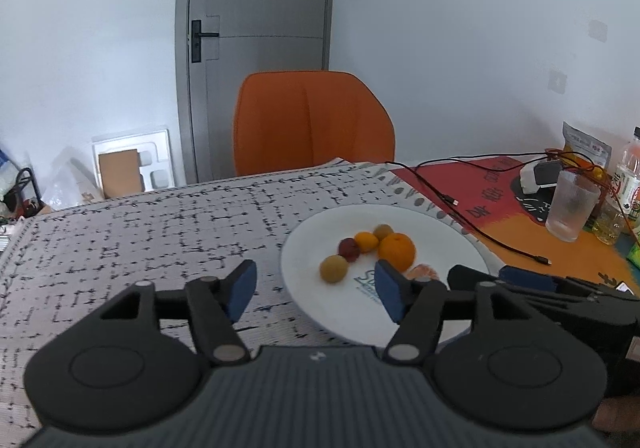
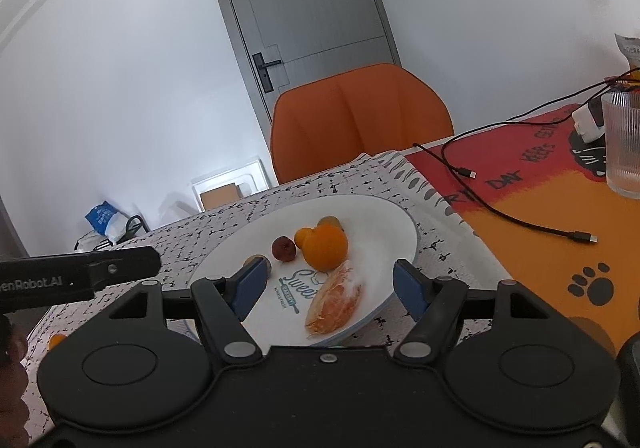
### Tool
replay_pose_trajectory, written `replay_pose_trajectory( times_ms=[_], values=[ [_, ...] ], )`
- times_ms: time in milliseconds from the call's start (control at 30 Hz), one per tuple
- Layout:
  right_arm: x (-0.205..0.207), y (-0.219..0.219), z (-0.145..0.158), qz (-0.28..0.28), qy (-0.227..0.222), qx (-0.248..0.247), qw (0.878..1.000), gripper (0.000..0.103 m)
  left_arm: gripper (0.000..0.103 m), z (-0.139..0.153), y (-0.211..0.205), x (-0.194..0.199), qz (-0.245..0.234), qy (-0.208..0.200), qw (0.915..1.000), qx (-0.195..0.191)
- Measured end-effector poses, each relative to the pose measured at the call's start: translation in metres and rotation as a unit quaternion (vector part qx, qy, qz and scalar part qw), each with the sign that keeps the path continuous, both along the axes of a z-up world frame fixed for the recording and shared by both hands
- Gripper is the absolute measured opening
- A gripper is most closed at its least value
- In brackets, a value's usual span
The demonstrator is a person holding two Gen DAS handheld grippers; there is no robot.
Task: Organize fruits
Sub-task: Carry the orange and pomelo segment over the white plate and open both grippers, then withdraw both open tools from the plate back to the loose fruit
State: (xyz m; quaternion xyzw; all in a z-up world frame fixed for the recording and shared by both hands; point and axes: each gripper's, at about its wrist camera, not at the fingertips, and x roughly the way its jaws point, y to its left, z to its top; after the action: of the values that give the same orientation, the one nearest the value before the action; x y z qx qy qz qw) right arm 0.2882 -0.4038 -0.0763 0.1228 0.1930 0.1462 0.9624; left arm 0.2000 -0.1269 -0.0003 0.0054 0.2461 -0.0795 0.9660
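From the left wrist camera, the left gripper (image 1: pixel 316 290) hovers over the near-left rim of a white plate (image 1: pixel 452 244) that sits on a black-and-white patterned cloth (image 1: pixel 160 232); its blue-padded jaws stand well apart with nothing between them. On the plate lie a large orange (image 1: pixel 397 251), a smaller orange fruit (image 1: pixel 366 241), a dark red fruit (image 1: pixel 349 249), a yellowish-green fruit (image 1: pixel 333 268) and a brownish one (image 1: pixel 383 230) behind, clustered near the middle. The right gripper (image 1: pixel 520 280) shows at the plate's right edge. An orange chair (image 1: pixel 312 119) stands beyond the table, and a ribbed glass (image 1: pixel 570 205) stands on an orange mat (image 1: pixel 532 236). From the right wrist camera, the right gripper (image 2: pixel 328 288) has its jaws wide apart, gripping nothing; a peeled citrus segment (image 2: pixel 336 300) lies on the plate (image 2: pixel 384 224) between and just beyond the fingertips, untouched. The orange (image 2: pixel 325 247) sits behind it, touching the small orange fruit (image 2: pixel 303 236), with the dark red fruit (image 2: pixel 283 248) just beside. A black cable (image 2: pixel 516 215) runs across the mat.
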Motion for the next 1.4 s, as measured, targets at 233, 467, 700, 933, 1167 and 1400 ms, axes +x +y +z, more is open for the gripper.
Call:
replay_pose_trajectory(
  times_ms=[233, 467, 700, 933, 1167, 1400],
  values=[
    [-0.008, 0.010, 0.003, 0.009, 0.005, -0.003, 1.000, 0.081, 0.087, 0.004, 0.017, -0.017, 0.019, -0.018, 0.9996, 0.007],
    [-0.018, 0.032, 0.004, 0.027, 0.009, -0.023, 0.999, 0.093, 0.093, 0.003, 0.046, -0.031, 0.056, -0.015, 0.9983, -0.003],
    [-0.032, 0.052, 0.008, 0.049, -0.003, -0.026, 0.998, 0.103, 0.094, 0.003, 0.076, -0.050, 0.086, -0.024, 0.9960, -0.010],
    [-0.039, 0.073, 0.012, 0.071, -0.006, -0.034, 0.997, 0.103, 0.094, 0.000, 0.107, -0.064, 0.117, -0.024, 0.9926, -0.023],
    [-0.046, 0.094, 0.014, 0.092, -0.009, -0.048, 0.995, 0.103, 0.094, -0.006, 0.127, -0.078, 0.137, -0.019, 0.9900, -0.031],
    [-0.051, 0.118, 0.013, 0.120, -0.006, -0.065, 0.991, 0.103, 0.094, -0.014, 0.156, -0.089, 0.164, -0.011, 0.9854, -0.043]
  ],
)
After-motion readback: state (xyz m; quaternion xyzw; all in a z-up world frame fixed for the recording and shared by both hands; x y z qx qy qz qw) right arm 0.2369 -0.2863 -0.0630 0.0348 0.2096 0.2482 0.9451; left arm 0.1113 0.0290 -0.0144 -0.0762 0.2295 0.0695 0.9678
